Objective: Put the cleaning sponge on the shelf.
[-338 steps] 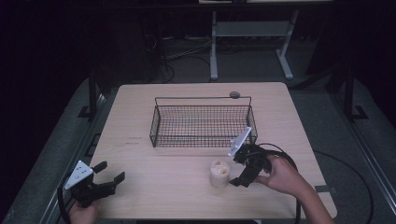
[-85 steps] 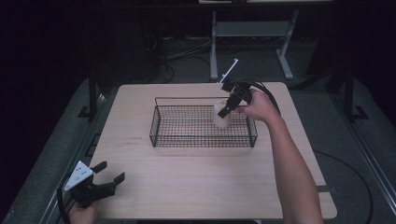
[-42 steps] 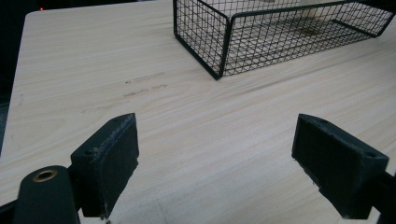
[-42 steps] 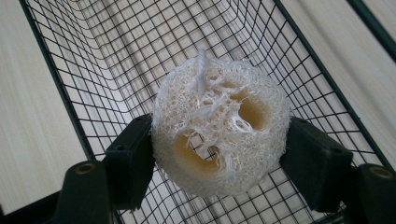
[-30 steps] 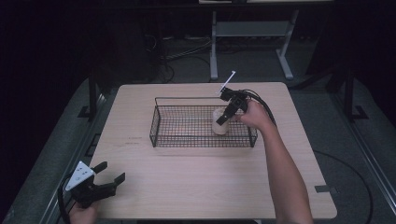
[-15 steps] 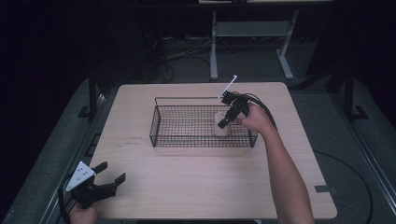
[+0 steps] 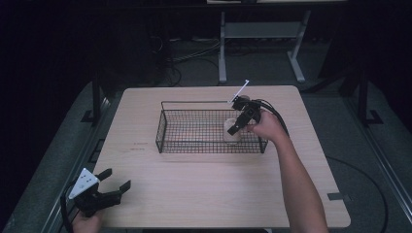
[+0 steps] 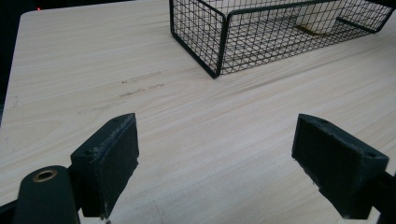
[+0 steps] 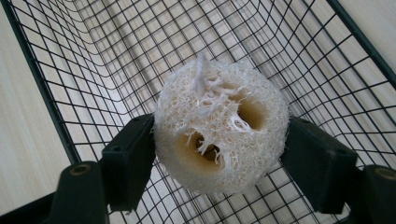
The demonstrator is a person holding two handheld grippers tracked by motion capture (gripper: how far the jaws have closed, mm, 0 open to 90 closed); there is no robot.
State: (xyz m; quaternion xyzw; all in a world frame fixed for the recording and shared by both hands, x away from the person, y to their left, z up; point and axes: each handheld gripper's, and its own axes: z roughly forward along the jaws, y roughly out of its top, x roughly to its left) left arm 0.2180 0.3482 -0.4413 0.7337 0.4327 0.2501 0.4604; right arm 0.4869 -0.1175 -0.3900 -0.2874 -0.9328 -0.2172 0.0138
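Loofah chunk (image 9: 219,126), pale, fibrous, two-holed, clamped in right tool (image 9: 219,163) inside wire basket (image 9: 56,116); left tool (image 8: 215,163) agape.

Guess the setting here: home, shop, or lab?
Probably a lab or data-recording studio: a bare wooden table in a dark room, floor cables and a metal stand behind it. The right hand-held gripper holds a loofah in a wire basket.

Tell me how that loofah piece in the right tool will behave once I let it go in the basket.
The loofah looks like open, dry fibre with hollow channels, so it is probably very light and springy. The right tool pinches its sides without visibly crushing it, so likely fairly stiff. Its rounded shape may roll a little on the basket wire.
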